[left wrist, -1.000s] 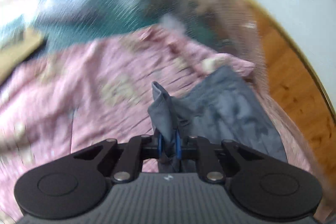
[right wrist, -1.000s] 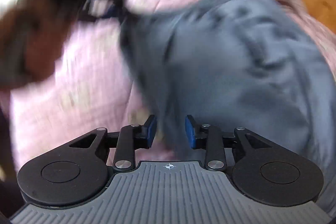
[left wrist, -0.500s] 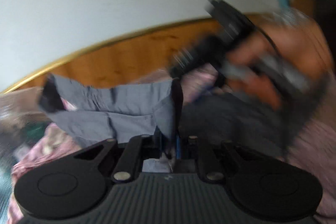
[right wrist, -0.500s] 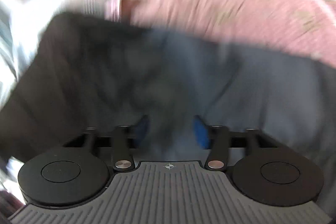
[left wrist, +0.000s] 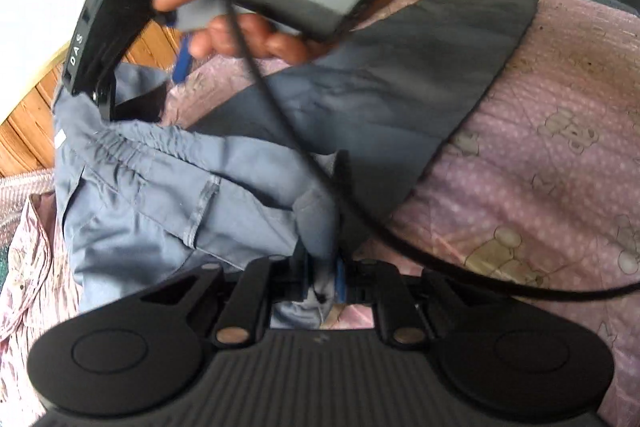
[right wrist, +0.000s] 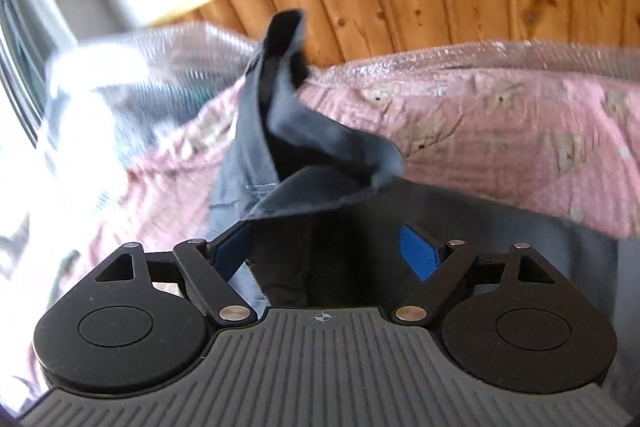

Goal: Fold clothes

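One pair of grey-blue cotton shorts (left wrist: 168, 195) lies on the pink patterned bedspread (left wrist: 540, 167), a bunched edge pinched between the clamped fingers of the left gripper (left wrist: 322, 273). The right gripper (right wrist: 326, 251) hovers with its two blue-padded fingers (right wrist: 420, 253) spread wide, shorts fabric lying between and just ahead of them.

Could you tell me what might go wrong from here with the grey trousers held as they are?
1. The left tongs pinch only a small bunch of the grey trousers; a pull might slip it free.
2. The right tongs stand open above the cloth, so that side hangs loose and may crumple the fold.
3. The black cable drapes across the trousers and could snag.
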A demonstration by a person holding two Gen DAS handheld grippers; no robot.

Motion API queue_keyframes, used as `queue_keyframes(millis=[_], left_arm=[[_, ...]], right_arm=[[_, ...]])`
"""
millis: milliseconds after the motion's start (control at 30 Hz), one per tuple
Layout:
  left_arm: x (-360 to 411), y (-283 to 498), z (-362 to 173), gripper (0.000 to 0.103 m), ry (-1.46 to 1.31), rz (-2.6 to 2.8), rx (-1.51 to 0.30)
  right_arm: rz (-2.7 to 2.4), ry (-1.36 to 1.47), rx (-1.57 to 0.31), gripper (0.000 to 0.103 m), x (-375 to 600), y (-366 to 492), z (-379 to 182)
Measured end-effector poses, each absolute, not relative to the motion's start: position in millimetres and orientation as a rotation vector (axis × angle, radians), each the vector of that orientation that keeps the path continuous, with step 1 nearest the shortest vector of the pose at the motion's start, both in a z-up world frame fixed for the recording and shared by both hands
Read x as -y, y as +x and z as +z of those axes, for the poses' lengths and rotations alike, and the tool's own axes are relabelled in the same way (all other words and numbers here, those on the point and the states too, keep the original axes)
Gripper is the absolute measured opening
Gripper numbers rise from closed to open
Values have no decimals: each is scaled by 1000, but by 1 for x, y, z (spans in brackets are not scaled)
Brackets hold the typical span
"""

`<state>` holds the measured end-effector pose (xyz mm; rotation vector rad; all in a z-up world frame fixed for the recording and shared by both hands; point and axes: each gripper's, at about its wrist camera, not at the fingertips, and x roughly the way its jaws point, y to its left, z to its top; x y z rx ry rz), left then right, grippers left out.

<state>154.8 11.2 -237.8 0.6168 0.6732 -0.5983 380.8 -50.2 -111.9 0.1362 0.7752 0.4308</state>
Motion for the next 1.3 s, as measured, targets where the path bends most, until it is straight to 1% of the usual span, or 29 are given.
queue_keyframes(millis=[33,100,133,233,300,367,400,433,467,533,600,633,667,700,733,767,800,833,867,900,1000,1067,1100,1200,1233,1300], left_arm=[[-11,155,-238,12,619,-598,-680],[-9,150,-240,12,624,-604,-690],[-10,147,-241,12,622,-605,-691],[-10,141,-244,13,614,-605,-693],[-10,142,-245,13,606,-603,-693],[-12,141,-243,13,593,-598,-692],[-14,140,-241,13,584,-594,-691],[-17,139,-238,13,576,-590,-689],[-19,138,-236,13,567,-586,-688],[-23,135,-231,14,550,-579,-685],[-28,133,-226,16,533,-571,-683],[-30,132,-223,16,524,-567,-681],[-33,131,-221,18,516,-563,-680],[-35,130,-218,19,505,-559,-680],[-38,132,-214,23,477,-555,-689],[-41,134,-211,26,452,-546,-698],[-42,137,-209,26,431,-536,-707],[-43,139,-209,26,414,-528,-718],[-43,141,-208,26,403,-524,-726],[-42,143,-208,26,390,-524,-736],[-39,151,-212,27,349,-529,-796],[-38,154,-213,27,334,-525,-815],[-38,154,-213,27,328,-523,-821],[-42,155,-211,28,296,-523,-829],[-43,156,-212,29,276,-525,-838],[-46,158,-215,29,244,-527,-857]], right_arm=[[404,109,-748,80,46,384,-115],[340,67,-612,80,41,374,-104],[278,38,-539,81,39,365,-97],[193,0,-470,81,27,352,-98],[252,15,-518,78,22,349,-110],[310,86,-660,75,24,363,-147],[336,126,-735,68,25,371,-168],[362,167,-809,66,27,379,-188],[387,207,-884,66,28,387,-209],[316,309,-952,62,52,404,-239],[293,469,-887,62,82,410,-238],[281,489,-855,62,90,415,-237],[266,483,-829,65,94,420,-236],[252,478,-802,66,98,425,-235],[269,434,-821,66,93,435,-240],[298,375,-856,65,85,448,-247],[328,316,-891,62,77,461,-255],[357,256,-925,45,69,474,-262],[371,167,-922,3,62,482,-266],[380,67,-904,0,55,487,-269],[304,-129,-783,1,41,499,-275],[288,-216,-787,6,32,502,-284],[282,-204,-808,6,33,501,-289],[260,29,-830,27,61,487,-284],[255,137,-811,34,74,478,-277],[277,335,-760,39,99,474,-261]])
